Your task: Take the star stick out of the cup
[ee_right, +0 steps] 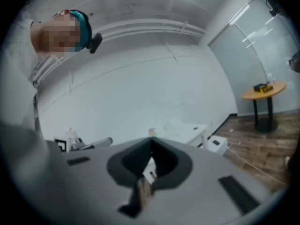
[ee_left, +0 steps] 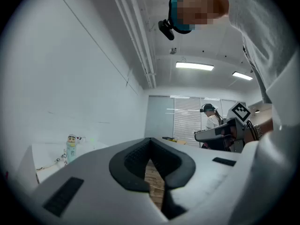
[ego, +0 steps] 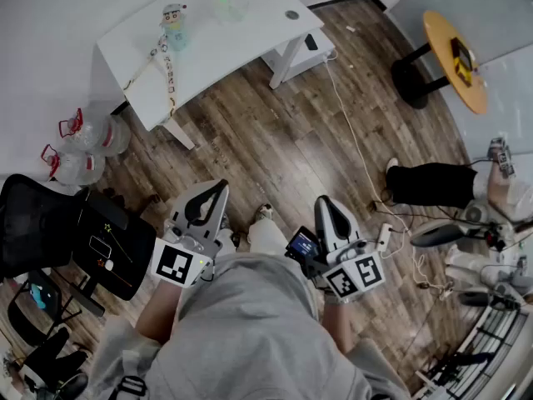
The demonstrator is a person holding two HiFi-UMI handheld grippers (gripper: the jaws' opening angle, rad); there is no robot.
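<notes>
White table (ego: 250,36) with cup (ego: 229,8) well ahead of left claw (ego: 221,185), right claw (ego: 324,201); both closed, empty.

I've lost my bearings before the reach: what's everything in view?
table: one, white, top of head view
cartoon bottle: one, pale blue-green, on table
cup: one, clear, on table
strap: one, pale, trailing across table
side table: one, yellow round top, upper right
office chair: one, black, left edge
jugs: two, clear, red handles, floor at left
another person's leg: one, dark trousers, right edge
left tongs: one, white, shut, empty
right tongs: one, white, shut, empty
</notes>
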